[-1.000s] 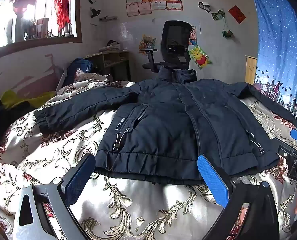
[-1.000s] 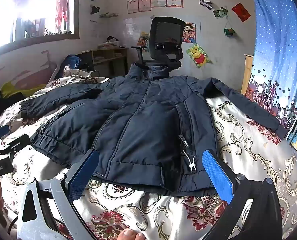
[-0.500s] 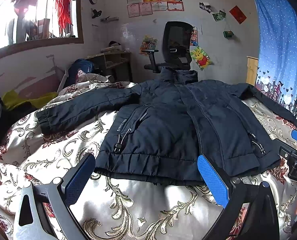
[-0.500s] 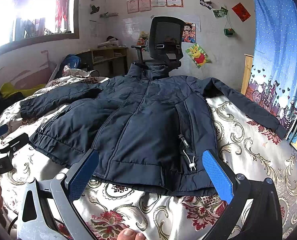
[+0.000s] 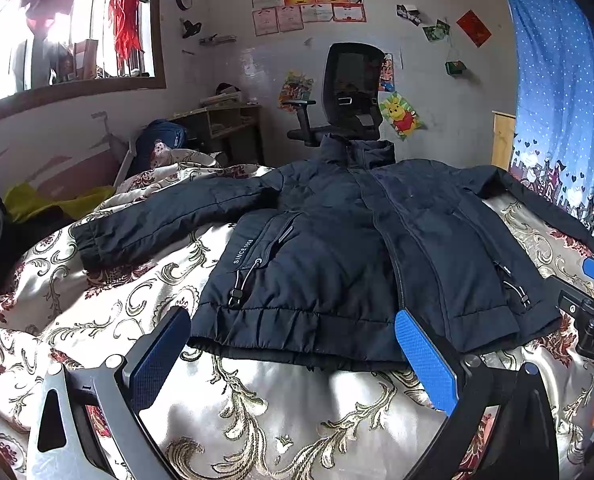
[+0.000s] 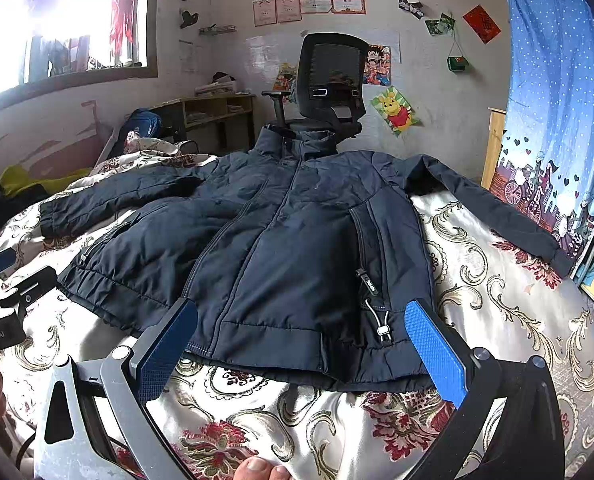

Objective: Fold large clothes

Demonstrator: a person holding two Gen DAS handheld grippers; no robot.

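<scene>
A dark navy padded jacket (image 5: 337,256) lies front up on the bed, zipped, collar at the far end, both sleeves spread sideways. It also shows in the right wrist view (image 6: 289,248). My left gripper (image 5: 293,344) is open and empty, just short of the hem's left half. My right gripper (image 6: 301,336) is open and empty, just short of the hem's right half near the pocket cord (image 6: 381,320). Each gripper shows at the edge of the other's view: the right one (image 5: 593,304) and the left one (image 6: 1,300).
The bed has a cream floral bedspread (image 5: 257,408). A black office chair (image 5: 349,92) stands behind the collar, a desk (image 5: 221,124) to its left, a blue curtain (image 5: 561,92) at the right. A toe (image 6: 261,468) shows at the bottom edge.
Both grippers have edged slightly; the left view has tilted down a little. The jacket has not moved and both grippers stay open.
</scene>
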